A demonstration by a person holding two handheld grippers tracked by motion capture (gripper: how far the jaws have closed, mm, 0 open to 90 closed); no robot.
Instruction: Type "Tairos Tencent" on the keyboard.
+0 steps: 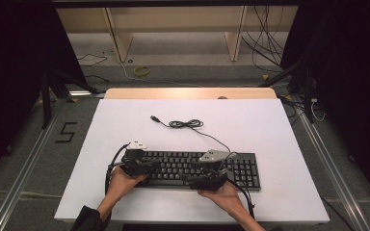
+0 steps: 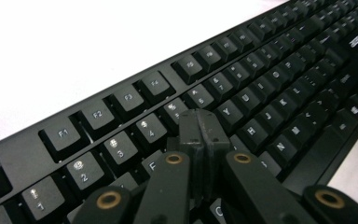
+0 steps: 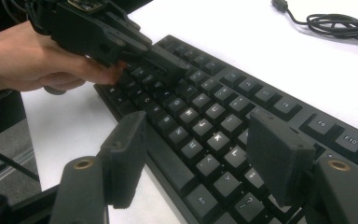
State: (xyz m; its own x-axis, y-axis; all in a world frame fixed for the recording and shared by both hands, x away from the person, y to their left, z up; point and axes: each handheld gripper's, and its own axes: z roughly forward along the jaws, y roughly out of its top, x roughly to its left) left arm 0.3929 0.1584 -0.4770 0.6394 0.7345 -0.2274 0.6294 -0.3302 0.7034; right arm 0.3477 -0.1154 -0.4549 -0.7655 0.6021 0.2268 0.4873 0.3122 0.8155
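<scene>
White board covers the table (image 1: 125, 125), with a strip of pale wood showing along its far edge. On this surface a black keyboard (image 1: 250, 166) lies lengthwise near the near edge, a little right of the middle, its long sides parallel to that edge. Its thin black cable (image 1: 185, 124) runs from the back of the keyboard toward the middle of the surface, bunches into a small tangle, and ends in a plug (image 1: 154, 118) that lies loose toward the far left.

The left gripper (image 1: 142, 163) is held over the left end of the keyboard. In the left gripper view its jaws are pressed flat together with nothing between them, and the joined tip (image 2: 200, 128) comes down on the letter keys just under the number row, near the 5 key; whether the tip presses a key or only touches it cannot be told.

The right gripper (image 1: 212, 175) hovers at the keyboard's near edge, about the middle of its length. In the right gripper view its two pads (image 3: 279, 154) stand wide apart and hold nothing, with the lower rows of keys and the long bar key seen between them. The same view shows the left hand (image 3: 32, 60) around its gripper, farther along the keyboard.
</scene>
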